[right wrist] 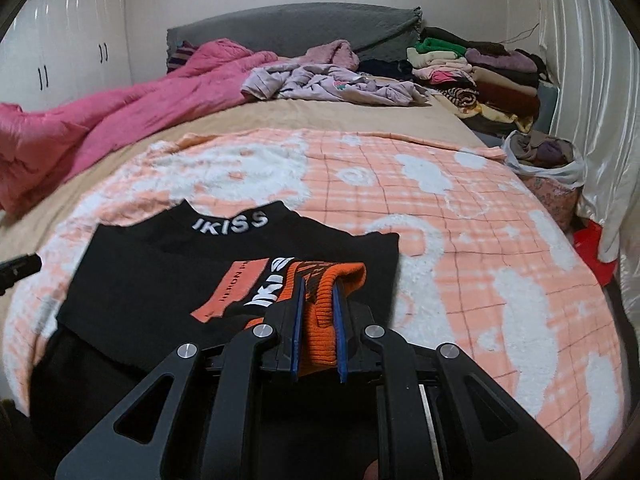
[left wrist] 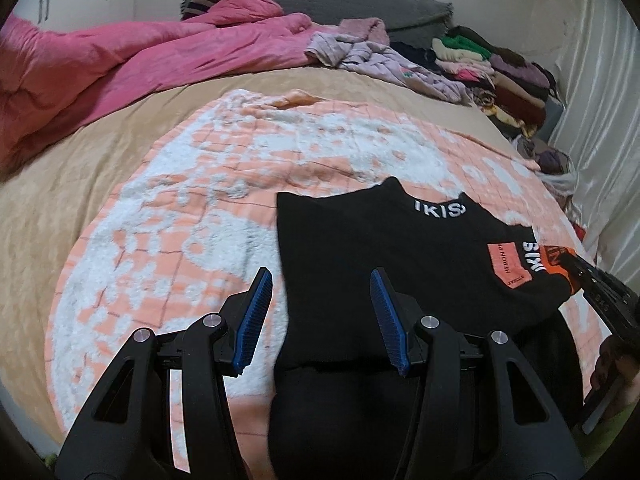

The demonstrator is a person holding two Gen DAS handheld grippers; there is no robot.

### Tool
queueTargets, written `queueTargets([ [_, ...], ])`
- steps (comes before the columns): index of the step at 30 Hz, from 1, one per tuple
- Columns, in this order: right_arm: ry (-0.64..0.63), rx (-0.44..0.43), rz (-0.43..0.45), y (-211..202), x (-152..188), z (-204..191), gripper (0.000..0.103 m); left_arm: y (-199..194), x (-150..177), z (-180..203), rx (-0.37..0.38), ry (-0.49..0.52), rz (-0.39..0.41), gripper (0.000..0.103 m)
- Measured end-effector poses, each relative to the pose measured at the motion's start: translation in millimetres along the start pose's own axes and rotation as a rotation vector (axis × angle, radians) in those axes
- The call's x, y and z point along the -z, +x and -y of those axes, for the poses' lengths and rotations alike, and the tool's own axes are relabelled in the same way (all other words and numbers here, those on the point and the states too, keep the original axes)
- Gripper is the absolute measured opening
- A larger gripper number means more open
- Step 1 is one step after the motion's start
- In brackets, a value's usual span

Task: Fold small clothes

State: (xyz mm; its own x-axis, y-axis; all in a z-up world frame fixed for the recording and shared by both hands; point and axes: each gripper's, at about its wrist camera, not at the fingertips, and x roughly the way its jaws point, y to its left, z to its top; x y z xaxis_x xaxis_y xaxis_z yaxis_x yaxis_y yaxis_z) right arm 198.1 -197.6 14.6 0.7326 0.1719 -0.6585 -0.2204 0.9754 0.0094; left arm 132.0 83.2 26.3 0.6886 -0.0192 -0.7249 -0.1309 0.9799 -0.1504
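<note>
On the near part of the peach-and-white blanket [right wrist: 460,216] the black top [right wrist: 168,280] is spread flat. Orange ribbed cuff [right wrist: 324,320] is pinched by right gripper [right wrist: 318,288]; left gripper [left wrist: 320,284] is held spread, empty. Soft, light knit, likely to sag; hems and cuffs judged best holds.

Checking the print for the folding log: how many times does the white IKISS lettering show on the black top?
2: one IKISS lettering across the collar, a second on the sleeve folded over the chest, beside the orange cuff. More may be hidden under folds.
</note>
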Motion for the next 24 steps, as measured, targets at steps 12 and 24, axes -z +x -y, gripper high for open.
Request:
queueTargets([
  [12, 0.047, 0.05, -0.047, 3.8, 18.3, 18.5, 0.01, 52.1, 11.7, 37.7, 0.005, 0.114, -0.106, 0.043],
  [24, -0.068, -0.116, -0.099, 10.2, 27.9, -45.4, 0.026, 64.2, 28.7, 34.6, -0.001, 0.137, -0.158, 0.043],
])
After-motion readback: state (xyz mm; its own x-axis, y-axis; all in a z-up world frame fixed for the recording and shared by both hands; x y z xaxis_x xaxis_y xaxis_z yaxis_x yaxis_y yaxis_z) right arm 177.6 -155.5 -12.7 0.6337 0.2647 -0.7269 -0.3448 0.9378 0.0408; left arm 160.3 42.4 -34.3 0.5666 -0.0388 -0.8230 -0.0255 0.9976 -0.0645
